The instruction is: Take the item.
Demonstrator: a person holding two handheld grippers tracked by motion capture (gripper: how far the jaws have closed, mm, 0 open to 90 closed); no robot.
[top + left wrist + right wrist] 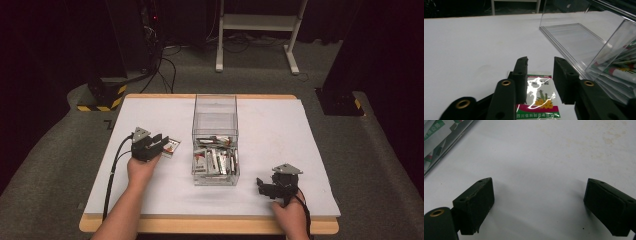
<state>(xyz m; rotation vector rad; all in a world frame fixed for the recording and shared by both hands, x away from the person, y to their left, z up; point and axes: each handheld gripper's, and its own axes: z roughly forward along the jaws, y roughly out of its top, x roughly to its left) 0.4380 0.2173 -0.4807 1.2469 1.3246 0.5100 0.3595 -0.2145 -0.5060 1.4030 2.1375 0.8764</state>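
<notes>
A small shiny packet (pixel 539 98) with green and red bands lies flat on the white table (pixel 270 125), left of a clear plastic box (pixel 215 142). My left gripper (pixel 540 67) hovers over the packet with its jaws parted and no pad touching it. In the high view the left gripper (pixel 159 145) sits just left of the packet (pixel 171 147). The box holds several similar packets (pixel 215 159) in its near half. My right gripper (pixel 537 202) stands wide open over bare table, near the front right (pixel 265 186), with nothing between its jaws.
The clear box wall (pixel 584 47) rises close on the right of my left gripper. Beyond the table's far edge stand a white stand's legs (pixel 255 30) and black equipment with cables (pixel 150 45). A yellow-black striped base (pixel 102 97) sits at the far left on the floor.
</notes>
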